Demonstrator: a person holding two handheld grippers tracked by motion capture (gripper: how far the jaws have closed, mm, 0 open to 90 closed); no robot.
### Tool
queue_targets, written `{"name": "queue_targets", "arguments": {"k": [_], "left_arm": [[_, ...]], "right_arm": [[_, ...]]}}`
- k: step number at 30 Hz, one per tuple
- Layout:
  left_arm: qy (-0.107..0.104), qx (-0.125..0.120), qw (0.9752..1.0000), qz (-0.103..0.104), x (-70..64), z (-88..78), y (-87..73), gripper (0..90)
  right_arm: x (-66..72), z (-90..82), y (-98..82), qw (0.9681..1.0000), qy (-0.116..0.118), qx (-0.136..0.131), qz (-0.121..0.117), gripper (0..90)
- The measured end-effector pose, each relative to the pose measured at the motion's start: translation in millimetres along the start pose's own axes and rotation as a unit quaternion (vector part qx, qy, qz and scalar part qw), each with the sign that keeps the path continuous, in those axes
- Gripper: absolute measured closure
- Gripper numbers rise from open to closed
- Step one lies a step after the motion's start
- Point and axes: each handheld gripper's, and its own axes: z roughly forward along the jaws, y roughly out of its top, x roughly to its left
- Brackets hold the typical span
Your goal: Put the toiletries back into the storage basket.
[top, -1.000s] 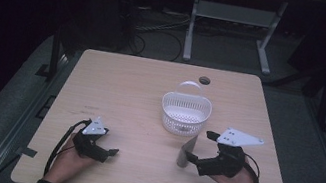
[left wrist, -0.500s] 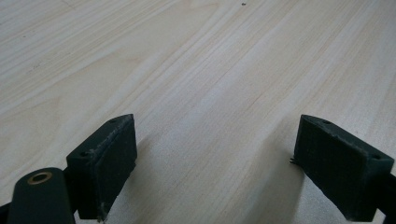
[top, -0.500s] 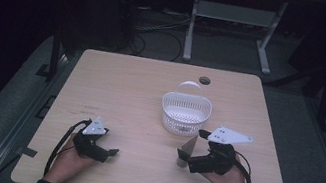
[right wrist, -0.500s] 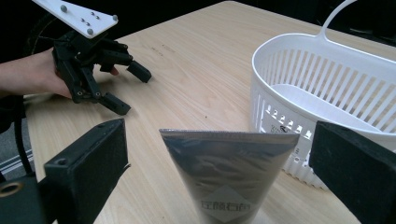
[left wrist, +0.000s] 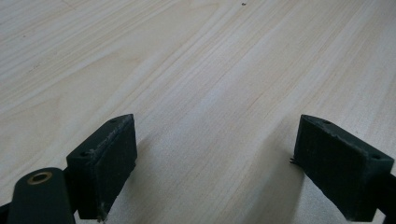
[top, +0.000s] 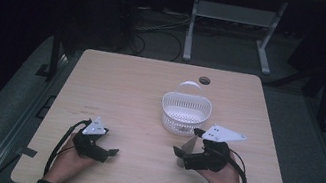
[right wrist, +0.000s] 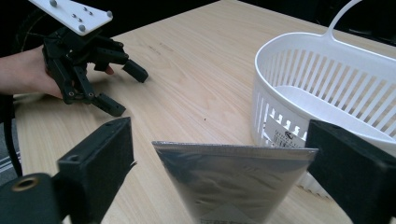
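Two grippers are held over a pale wooden bench (top: 140, 92), one in each of the person's hands. The right gripper (right wrist: 219, 172) is seen in the high view near the bench's front right part, just in front of a white slotted basket (top: 185, 114) with an upright handle. Between its jaws a grey foil pouch (right wrist: 233, 179) is seen in the right gripper view, standing with its sealed top edge upward and widest, narrowing toward the bottom of that view. The jaws have just been closing a little, yet they are set wide, and a gap of bare bench is visible between each pad and the pouch's edges, so the pouch is framed but not pressed. Whether its lower part rests on the bench or on the gripper cannot be told. In the high view the pouch (top: 188, 146) is placed just beside the basket's near wall, between the basket and the right hand (top: 224, 181).

The left gripper (left wrist: 215, 158) is kept near the bench's front left part, well apart from the basket and the pouch. Its jaws are spread wide, and nothing but bare wood grain is seen between them. The same gripper is shown farther off in the right gripper view, gripped by the left hand (right wrist: 28, 70), with its white top plate (right wrist: 72, 13) uppermost.
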Motion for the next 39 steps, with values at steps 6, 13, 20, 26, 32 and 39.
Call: {"name": "queue_targets", "arguments": {"k": [6, 13, 20, 26, 32, 39], "left_arm": [[0.0, 0.0, 1.0, 0.0, 0.0, 0.0, 0.0, 12.3], [0.0, 0.0, 1.0, 0.0, 0.0, 0.0, 0.0, 12.3], [0.0, 0.0, 1.0, 0.0, 0.0, 0.0, 0.0, 12.3], [0.0, 0.0, 1.0, 0.0, 0.1, 0.0, 0.0, 12.3], [0.0, 0.0, 1.0, 0.0, 0.0, 0.0, 0.0, 12.3], [0.0, 0.0, 1.0, 0.0, 0.0, 0.0, 0.0, 12.3]], "right_arm": [[0.0, 1.4, 0.0, 1.0, 0.0, -0.004, 0.0, 14.0], [-0.8, 3.6, -1.0, 1.0, -0.004, -0.001, 0.002, 20.7], [-1.4, 2.6, -0.6, 1.0, -0.003, -0.007, 0.001, 29.2], [-1.4, 1.6, -0.8, 1.0, -0.004, -0.006, -0.003, 29.8], [-1.1, 0.0, -0.4, 0.9999, -0.008, -0.005, -0.009, 30.1], [-3.4, -5.8, 2.2, 0.9998, -0.011, -0.013, -0.008, 30.2]]}}
